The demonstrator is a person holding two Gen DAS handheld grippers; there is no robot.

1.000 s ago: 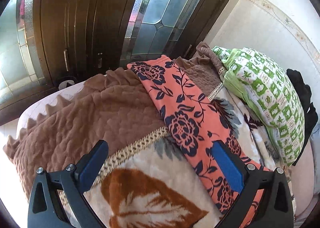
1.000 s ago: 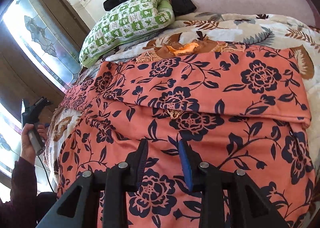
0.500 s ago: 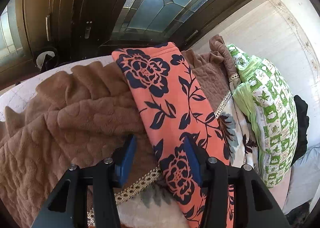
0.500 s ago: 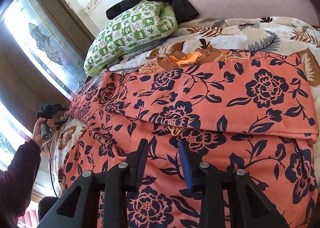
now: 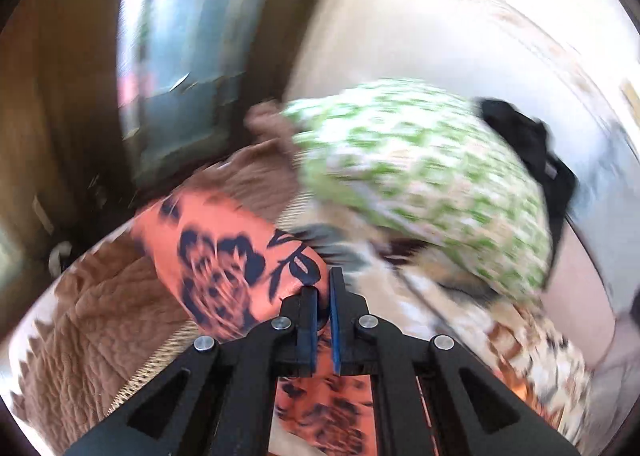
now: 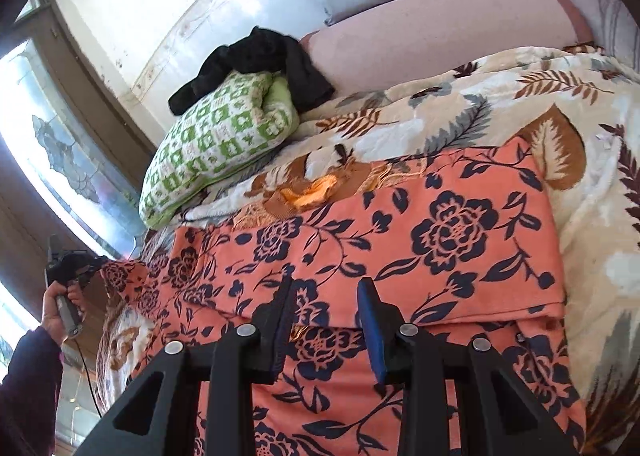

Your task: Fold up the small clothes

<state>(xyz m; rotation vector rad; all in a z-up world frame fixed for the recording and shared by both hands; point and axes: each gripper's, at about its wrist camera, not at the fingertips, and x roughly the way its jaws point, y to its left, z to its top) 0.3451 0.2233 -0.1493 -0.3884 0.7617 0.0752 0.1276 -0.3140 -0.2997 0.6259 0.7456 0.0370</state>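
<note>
Soft orange flowered cloth (image 6: 400, 240), thin, light and floppy, spread over the leafy blanket (image 6: 520, 104) on the bed. Left claw (image 5: 325, 288) pinching its far end; just squeezed shut there. Right claw (image 6: 326, 320) partly spread above the near fold, holding nothing. Best grabbed at corners.

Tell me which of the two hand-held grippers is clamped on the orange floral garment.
The left hand-held gripper: its jaws have just closed on an end of the orange floral garment. The right hand-held gripper hangs part-open over the cloth with nothing pinched.
</note>
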